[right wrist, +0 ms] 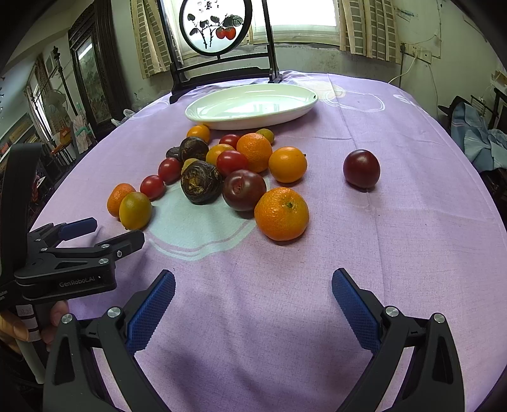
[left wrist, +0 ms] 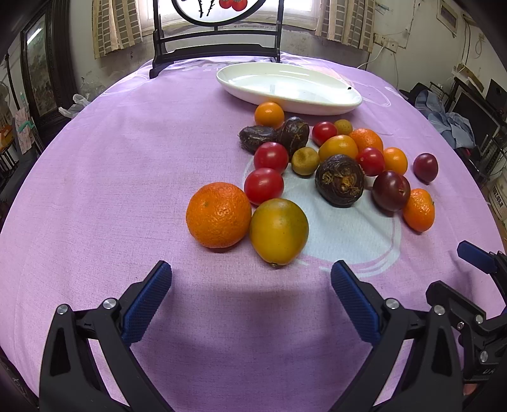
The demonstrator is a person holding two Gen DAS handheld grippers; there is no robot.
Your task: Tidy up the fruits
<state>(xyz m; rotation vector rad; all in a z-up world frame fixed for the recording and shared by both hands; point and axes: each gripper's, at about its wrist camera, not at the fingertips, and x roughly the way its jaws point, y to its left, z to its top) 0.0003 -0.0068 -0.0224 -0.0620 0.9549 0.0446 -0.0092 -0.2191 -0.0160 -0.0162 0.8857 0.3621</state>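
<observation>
The left gripper (left wrist: 252,286) and right gripper (right wrist: 253,294) are held low over the purple tablecloth (right wrist: 396,253), jaws spread wide, nothing gripped. The white dish (right wrist: 250,107) is seen bare, with the fruits (right wrist: 221,171) piled just before it.

Home dining room, curtained window (right wrist: 304,19), tablecloth (right wrist: 396,237)

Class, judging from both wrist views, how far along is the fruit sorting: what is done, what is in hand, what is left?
Done: nothing visible; the white dish holds no fruit.
In hand: nothing. The left gripper and right gripper are both open above the purple cloth.
Left: the whole pile, from the nearest orange to the lone plum, lies on the cloth.
</observation>
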